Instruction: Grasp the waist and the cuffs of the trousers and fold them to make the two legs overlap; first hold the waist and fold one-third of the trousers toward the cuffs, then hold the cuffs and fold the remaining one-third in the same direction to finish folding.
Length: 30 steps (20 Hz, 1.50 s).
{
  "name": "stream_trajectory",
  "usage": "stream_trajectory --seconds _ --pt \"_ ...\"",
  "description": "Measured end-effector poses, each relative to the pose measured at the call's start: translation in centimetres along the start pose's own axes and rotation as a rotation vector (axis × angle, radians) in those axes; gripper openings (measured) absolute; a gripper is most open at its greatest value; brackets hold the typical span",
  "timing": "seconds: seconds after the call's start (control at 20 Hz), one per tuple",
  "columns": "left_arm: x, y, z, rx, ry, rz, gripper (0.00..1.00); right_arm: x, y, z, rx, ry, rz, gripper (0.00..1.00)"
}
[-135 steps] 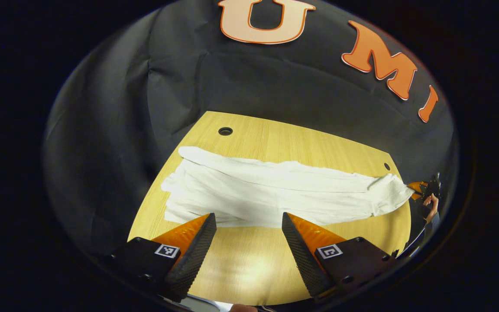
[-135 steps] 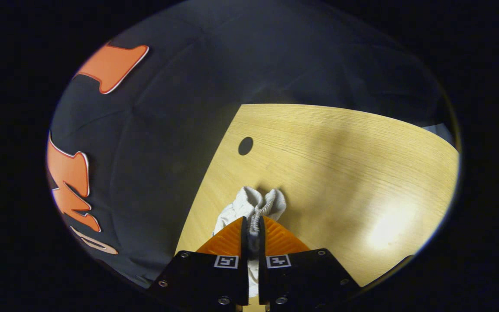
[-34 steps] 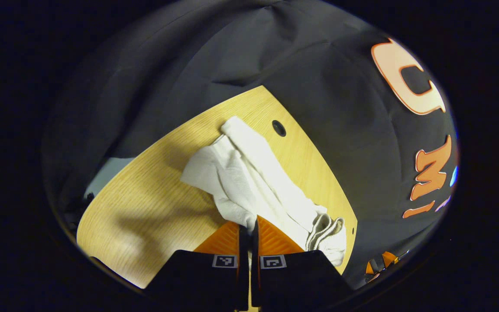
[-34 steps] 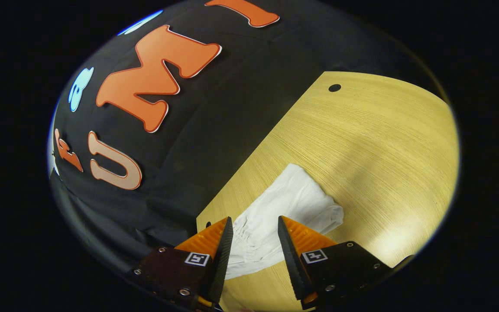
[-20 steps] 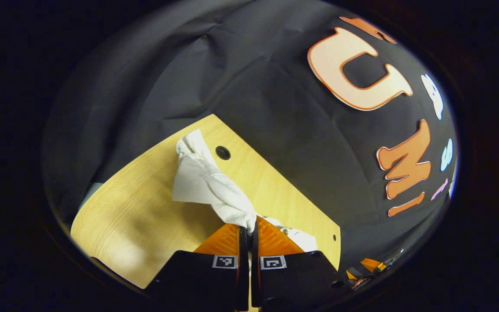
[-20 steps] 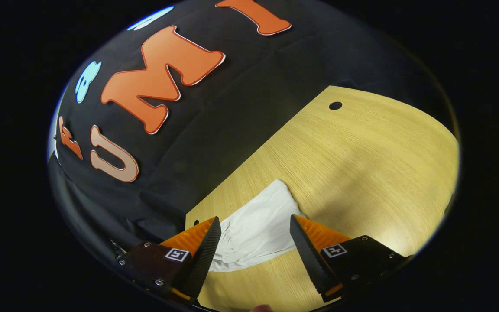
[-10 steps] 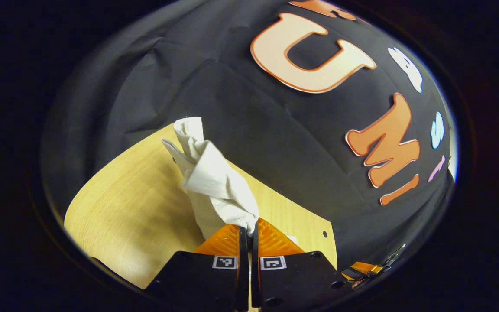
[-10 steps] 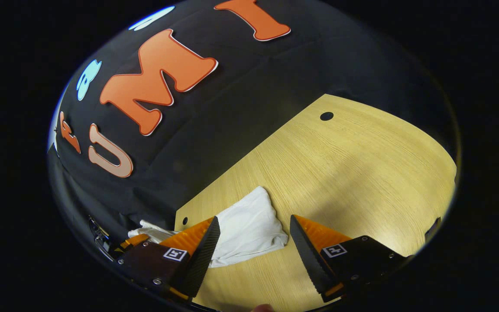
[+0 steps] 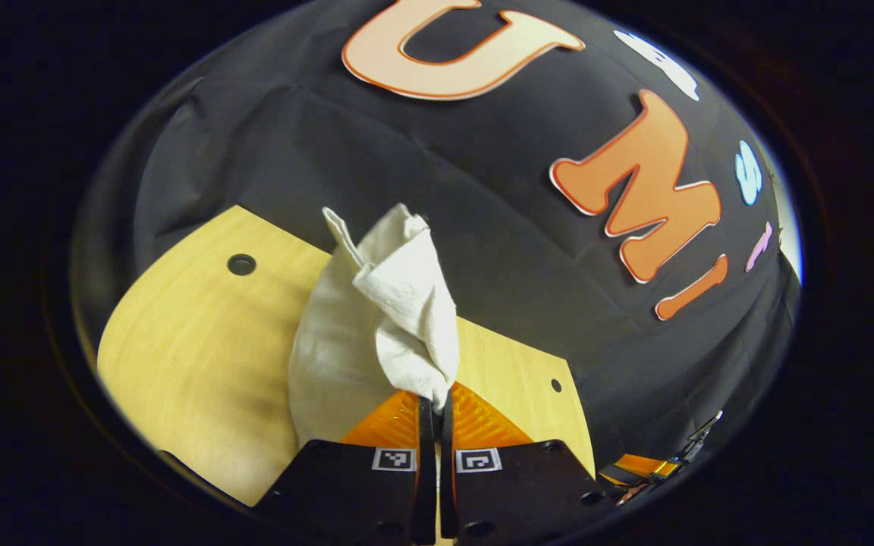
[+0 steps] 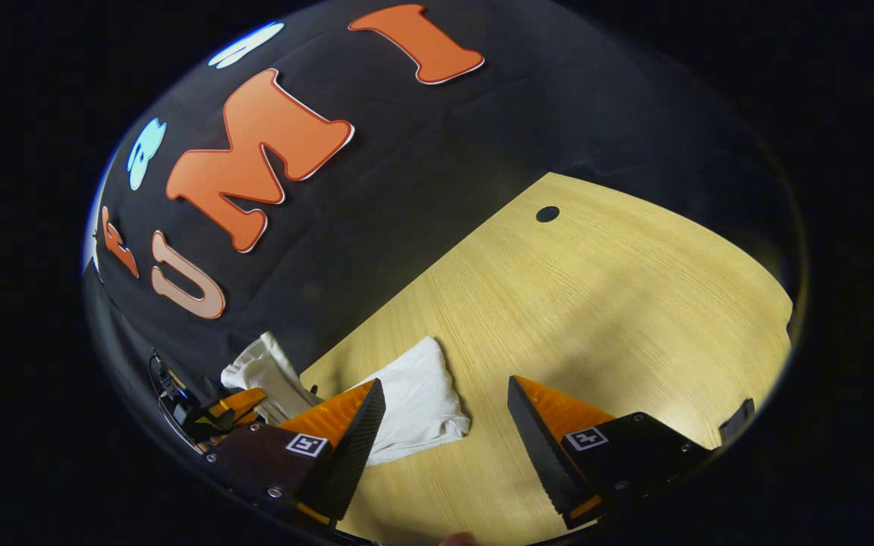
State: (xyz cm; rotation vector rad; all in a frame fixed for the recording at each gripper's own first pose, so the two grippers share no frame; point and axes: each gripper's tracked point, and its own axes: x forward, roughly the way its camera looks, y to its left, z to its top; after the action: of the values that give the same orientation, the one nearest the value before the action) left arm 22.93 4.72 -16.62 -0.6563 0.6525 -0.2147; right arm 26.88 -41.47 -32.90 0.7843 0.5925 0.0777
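Trousers (image 9: 376, 334) | pinched, lifted by left gripper (image 9: 434, 406) fingers | right gripper (image 10: 444, 425) fingers spread, empty

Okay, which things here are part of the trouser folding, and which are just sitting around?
Part of the job:
white trousers
left gripper, shut on the cloth
right gripper, open

Just there:
wooden table
cable hole in the tabletop

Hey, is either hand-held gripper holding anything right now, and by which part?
The left hand-held gripper pinches the white trousers by a bunched edge, lifting it. The right hand-held gripper is open, holding nothing.
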Motion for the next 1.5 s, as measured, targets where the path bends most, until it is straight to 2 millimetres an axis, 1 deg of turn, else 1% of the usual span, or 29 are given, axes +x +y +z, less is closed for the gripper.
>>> stream_trajectory --seconds 0.15,0.2,0.3,0.4,0.45,0.6,0.65,0.7,0.75,0.8,0.85,0.9,0.95,1.0,1.1,1.2,1.25,1.3,1.4,1.45,1.5 --pt "3.6 -3.0 -4.1 -0.008 0.080 -0.024 0.05 -0.7 -1.5 0.0 0.002 0.006 -0.013 0.97" --pt "5.0 -3.6 -5.7 0.001 0.110 -0.020 0.05 -0.9 -2.0 -0.1 0.008 0.008 -0.013 0.98" --pt "6.5 -4.2 -8.2 0.010 0.166 -0.015 0.06 -1.4 -3.3 -0.5 0.010 0.018 -0.027 0.98" --pt "7.7 -4.5 -9.2 0.037 0.224 -0.012 0.06 -1.7 -4.6 -0.6 0.015 0.026 -0.038 0.97" --pt "8.0 -4.3 -8.9 0.062 0.251 -0.003 0.06 -2.0 -5.1 -0.7 0.018 0.027 -0.038 0.98" --pt "7.9 -3.9 -10.2 0.120 0.306 0.020 0.06 -2.3 -6.7 -0.7 0.027 0.032 -0.051 0.98" --pt "7.9 -3.8 -10.2 0.142 0.320 0.031 0.06 -2.4 -7.1 -0.8 0.033 0.035 -0.053 0.97" --pt "7.6 -3.9 -10.1 0.177 0.330 0.041 0.04 -2.3 -7.2 -0.7 0.039 0.039 -0.046 0.98" --pt "7.7 -4.0 -10.3 0.207 0.336 0.038 0.07 -2.3 -7.3 -0.8 0.044 0.044 -0.045 0.98" --pt "7.6 -3.9 -10.4 0.247 0.345 0.038 0.08 -2.2 -7.2 -0.9 0.044 0.047 -0.035 0.98" --pt "7.8 -3.9 -10.9 0.279 0.349 0.022 0.13 -2.1 -7.0 -1.0 0.042 0.052 -0.029 0.98" --pt "7.9 -3.7 -11.3 0.317 0.351 0.016 0.13 -2.0 -6.8 -1.1 0.036 0.057 -0.019 0.98" --pt "7.7 -3.7 -11.4 0.345 0.350 0.001 0.20 -2.1 -6.5 -1.3 0.027 0.064 -0.009 0.98" --pt "7.4 -4.2 -11.5 0.355 0.348 -0.036 0.26 -2.0 -6.3 -1.4 0.018 0.069 -0.003 0.98" --pt "6.2 -5.9 -11.5 0.358 0.337 -0.113 0.55 -2.0 -5.7 -1.6 -0.002 0.074 0.015 0.98" --pt "4.5 -6.3 -10.8 0.415 0.305 -0.105 0.85 -2.1 -4.9 -1.4 -0.029 0.066 0.031 0.98" --pt "3.8 -6.7 -10.3 0.447 0.282 -0.089 0.96 -2.2 -4.5 -1.3 -0.047 0.059 0.039 0.98" --pt "3.0 -6.8 -9.5 0.473 0.256 -0.081 1.00 -2.2 -4.0 -1.0 -0.067 0.050 0.045 0.98" --pt "1.3 -6.9 -7.8 0.504 0.190 -0.059 0.93 -2.5 -3.0 -0.4 -0.115 0.016 0.054 0.98" --pt "0.3 -6.8 -7.0 0.510 0.159 -0.044 0.98 -2.6 -2.4 -0.1 -0.143 -0.004 0.056 0.97" --pt "-0.9 -6.7 -6.0 0.514 0.126 -0.030 1.00 -2.8 -1.8 0.2 -0.174 -0.023 0.062 0.98"
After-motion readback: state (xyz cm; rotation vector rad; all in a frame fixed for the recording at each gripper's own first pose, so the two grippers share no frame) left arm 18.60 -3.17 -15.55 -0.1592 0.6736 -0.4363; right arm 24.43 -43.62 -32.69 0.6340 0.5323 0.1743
